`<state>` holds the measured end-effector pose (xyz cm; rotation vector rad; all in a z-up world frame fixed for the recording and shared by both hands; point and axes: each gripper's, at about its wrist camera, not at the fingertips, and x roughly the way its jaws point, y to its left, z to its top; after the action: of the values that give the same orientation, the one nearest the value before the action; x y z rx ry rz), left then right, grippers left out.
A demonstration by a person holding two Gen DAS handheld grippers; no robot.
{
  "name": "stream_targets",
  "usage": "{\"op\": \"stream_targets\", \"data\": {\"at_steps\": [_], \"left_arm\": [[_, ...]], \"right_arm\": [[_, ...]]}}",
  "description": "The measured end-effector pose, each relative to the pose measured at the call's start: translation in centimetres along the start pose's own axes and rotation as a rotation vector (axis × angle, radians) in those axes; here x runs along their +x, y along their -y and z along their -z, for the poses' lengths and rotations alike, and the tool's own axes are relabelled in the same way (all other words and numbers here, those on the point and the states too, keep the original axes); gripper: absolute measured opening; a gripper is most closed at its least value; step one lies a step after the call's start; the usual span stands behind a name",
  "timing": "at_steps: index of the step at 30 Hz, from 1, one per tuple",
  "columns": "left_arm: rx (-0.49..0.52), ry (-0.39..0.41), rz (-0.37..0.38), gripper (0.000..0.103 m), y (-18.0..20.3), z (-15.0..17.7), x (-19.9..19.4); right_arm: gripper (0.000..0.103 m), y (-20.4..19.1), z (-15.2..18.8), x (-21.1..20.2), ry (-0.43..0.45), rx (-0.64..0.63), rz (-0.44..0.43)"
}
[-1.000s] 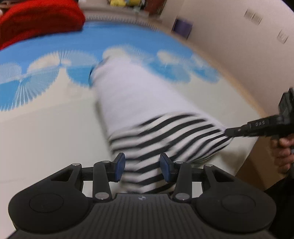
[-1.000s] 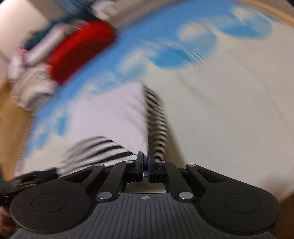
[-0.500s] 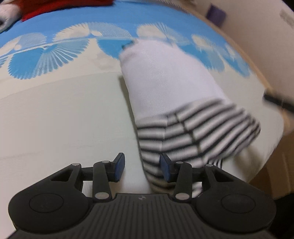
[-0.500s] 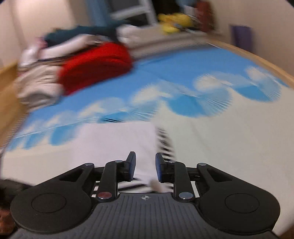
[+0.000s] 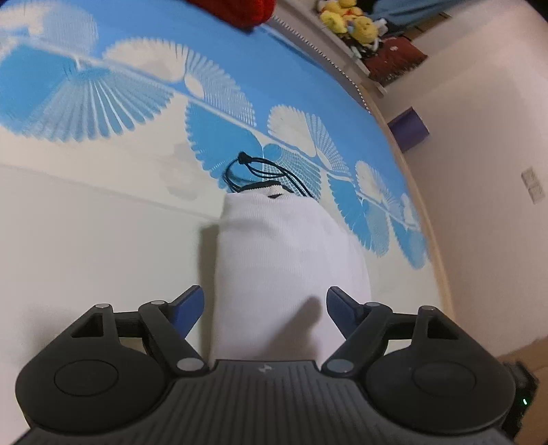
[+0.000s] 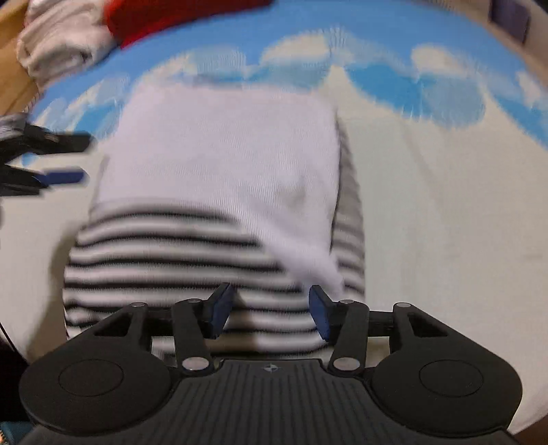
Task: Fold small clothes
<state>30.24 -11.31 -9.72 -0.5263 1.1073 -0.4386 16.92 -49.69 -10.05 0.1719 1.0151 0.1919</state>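
A small garment, white with a black-and-white striped part, lies folded on the bed. In the left wrist view its white fabric runs away from me, with a black cord at its far end. My left gripper is open, its jaws either side of the white fabric, holding nothing. In the right wrist view the white part lies over the striped part. My right gripper is open over the near striped edge. The left gripper's fingers show at the garment's left side.
The bed cover is cream near me and blue with white fan shapes farther off. A red cloth and a pale heap of clothes lie at the far side. A shelf with yellow plush toys and a purple box stand by the wall.
Both grippers let go of the garment and opened wider. The garment now lies flat, folded. My left gripper moved over its white part, and my right gripper dropped toward the striped edge.
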Motion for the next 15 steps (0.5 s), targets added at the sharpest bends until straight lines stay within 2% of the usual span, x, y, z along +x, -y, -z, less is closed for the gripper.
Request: {"op": "stream_targets", "data": {"at_steps": [1,3,6,7,9,10,11,12,15], "left_arm": [[-0.017,-0.009,0.007,0.083,-0.3,-0.4,1.0],[-0.049,-0.024,0.022,0.088,-0.8,-0.7,3.0],[-0.107,-0.057,0.052,0.088,-1.8,-0.3,5.6],[-0.118,-0.067,0.062,0.084,-1.9,-0.2,6.3],[-0.094,-0.055,0.047,0.068,-1.8,-0.3,6.7],[-0.071,-0.049,0.043,0.047,-1.6,-0.5,6.5],[-0.060,-0.045,0.053,0.038,-1.5,-0.8,6.0],[-0.045,-0.039,0.067,0.036,-1.3,-1.3,5.2],[0.042,0.006,0.037,0.035,-0.5,-3.2,1.9]], "right_arm": [[0.055,0.9,-0.4,0.0,0.035,0.050,0.003],[0.063,2.2,-0.8,0.5,0.044,0.144,0.031],[0.068,3.3,-0.8,2.9,-0.050,0.201,0.053],[0.069,3.3,-0.7,3.6,-0.072,0.209,0.056],[0.070,3.3,-0.9,4.7,-0.093,0.220,0.053],[0.070,3.3,-1.0,5.0,-0.099,0.231,0.047],[0.064,3.3,-1.2,5.3,-0.097,0.247,0.035],[0.043,3.2,-1.7,5.6,-0.095,0.269,0.006],[0.013,0.8,-2.8,5.8,-0.085,0.286,-0.076]]}}
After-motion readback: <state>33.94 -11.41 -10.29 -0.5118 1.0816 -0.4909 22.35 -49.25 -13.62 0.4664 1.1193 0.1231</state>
